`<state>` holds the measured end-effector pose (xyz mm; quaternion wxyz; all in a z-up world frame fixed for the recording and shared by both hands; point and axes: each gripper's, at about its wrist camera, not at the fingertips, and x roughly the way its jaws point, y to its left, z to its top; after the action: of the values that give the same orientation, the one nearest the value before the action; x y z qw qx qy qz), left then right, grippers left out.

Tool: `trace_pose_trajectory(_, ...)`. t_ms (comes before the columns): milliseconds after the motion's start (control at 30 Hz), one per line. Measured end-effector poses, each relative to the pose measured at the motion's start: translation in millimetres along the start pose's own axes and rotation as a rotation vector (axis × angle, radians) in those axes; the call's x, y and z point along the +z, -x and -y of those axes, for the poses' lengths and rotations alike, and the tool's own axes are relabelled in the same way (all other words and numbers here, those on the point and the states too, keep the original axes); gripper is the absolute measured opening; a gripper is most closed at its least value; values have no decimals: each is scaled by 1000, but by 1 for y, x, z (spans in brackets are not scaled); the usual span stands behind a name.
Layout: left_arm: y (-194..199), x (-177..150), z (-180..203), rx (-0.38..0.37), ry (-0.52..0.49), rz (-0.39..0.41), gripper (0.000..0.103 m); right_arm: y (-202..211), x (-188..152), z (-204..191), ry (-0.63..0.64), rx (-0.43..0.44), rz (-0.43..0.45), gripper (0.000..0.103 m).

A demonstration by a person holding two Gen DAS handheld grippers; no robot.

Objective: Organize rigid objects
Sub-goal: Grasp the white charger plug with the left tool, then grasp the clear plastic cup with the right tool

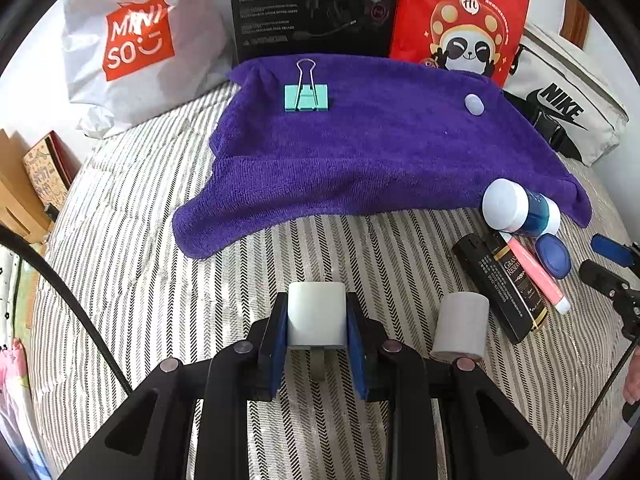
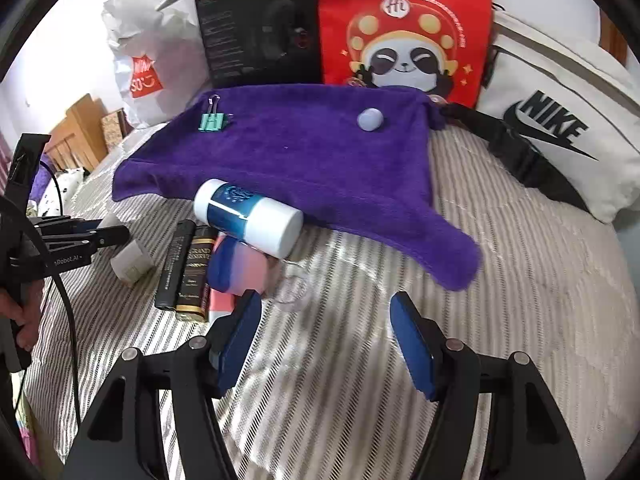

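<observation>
Left gripper (image 1: 317, 334), pads pressed against the two sides of a white cylinder (image 1: 317, 314) that stands upright between them on the striped bedcover (image 1: 160, 280). A second, greyer cylinder (image 1: 462, 326) stands just beside the gripper's right finger, apart from it. Ahead of the fingertips lies a band of bare striped cover, ending at the near edge of the purple towel (image 1: 360, 160). On the towel's far part sit a teal binder clip (image 1: 306, 97), ahead and slightly left, and a small lilac disc (image 1: 474, 104), ahead and right.

Right gripper (image 2: 326, 338), jaws spread wide with nothing between them. Bare cover lies under and ahead of it up to the drooping towel corner. A faint clear round object just ahead of the left finger is hard to make out. Beside and ahead of that finger is a cluster: white-and-blue bottle (image 2: 248, 218) lying on its side across the towel edge, black tube (image 2: 174, 266), dark box with gold lettering (image 2: 196, 276), a blurred blue-and-pink item whose lower part is hidden by the finger.

Far boundary: Miniso bag (image 1: 136, 40), black carton (image 1: 312, 4), red panda bag (image 1: 460, 16), Nike bag (image 1: 560, 100) standing or lying behind the towel. The left view's lower field is blocked by the gripper body.
</observation>
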<state>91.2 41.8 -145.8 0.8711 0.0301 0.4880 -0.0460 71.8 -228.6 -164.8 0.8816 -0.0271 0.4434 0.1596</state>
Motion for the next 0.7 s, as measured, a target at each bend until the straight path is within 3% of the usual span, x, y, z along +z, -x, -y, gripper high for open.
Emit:
trace_pose_trajectory(267,5,-10,-1,-5,-6,70,26,-21,-6,-15,73,-48,-14,67)
trace_pose_trajectory(533,7,-17,-1,-2,7,122,26,-27,1,-11,45,-49,0,65)
trace_pose_trajectory(700,7,-17,0,-3,11,123,26,-28,4,-15,63,-42,7,39)
